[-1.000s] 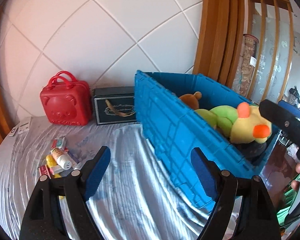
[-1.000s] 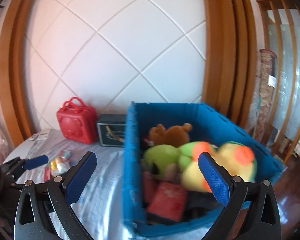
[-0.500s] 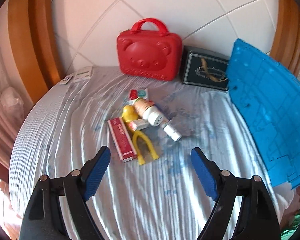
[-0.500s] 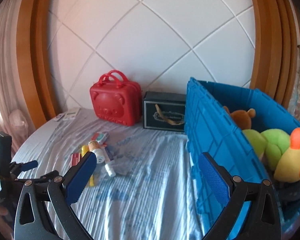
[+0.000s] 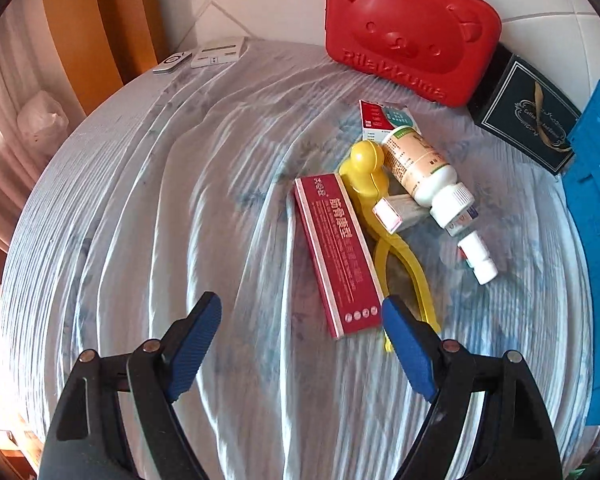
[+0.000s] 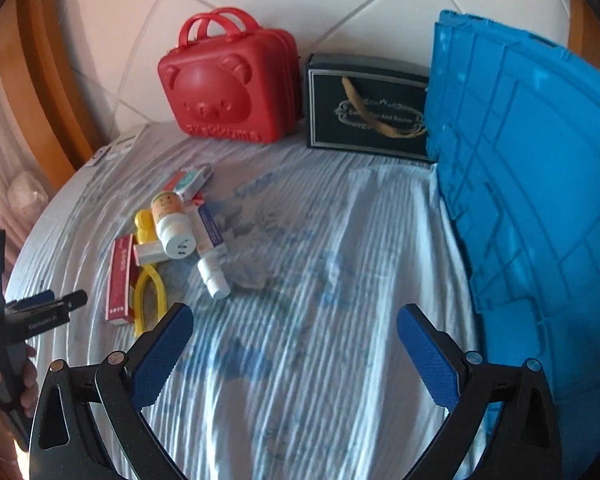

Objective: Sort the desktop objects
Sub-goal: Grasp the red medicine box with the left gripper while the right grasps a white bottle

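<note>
A small heap lies on the pale striped cloth: a long red box (image 5: 336, 254) (image 6: 119, 278), a yellow plastic tongs toy (image 5: 380, 216) (image 6: 150, 280), a large white bottle (image 5: 422, 168) (image 6: 172, 224), a small white bottle (image 5: 476, 258) (image 6: 214, 272) and a red-and-teal carton (image 5: 380, 118) (image 6: 192, 178). My left gripper (image 5: 302, 320) hangs open just short of the red box's near end, nothing between its pads. My right gripper (image 6: 294, 330) is open over bare cloth, right of the heap. The left gripper's fingers (image 6: 44, 308) show at the right wrist view's left edge.
A red bear-face case (image 5: 412, 32) (image 6: 230, 84) and a dark gift box (image 5: 526, 114) (image 6: 368, 110) stand at the back by the white tiled wall. A blue crate's wall (image 6: 528, 160) (image 5: 598, 208) rises on the right. Two remotes (image 5: 216, 54) lie far left.
Both grippers dropped and tilted downward toward the cloth. The left swung from the crate to the heap, now close over the red box. The crate's plush toys left both views.
</note>
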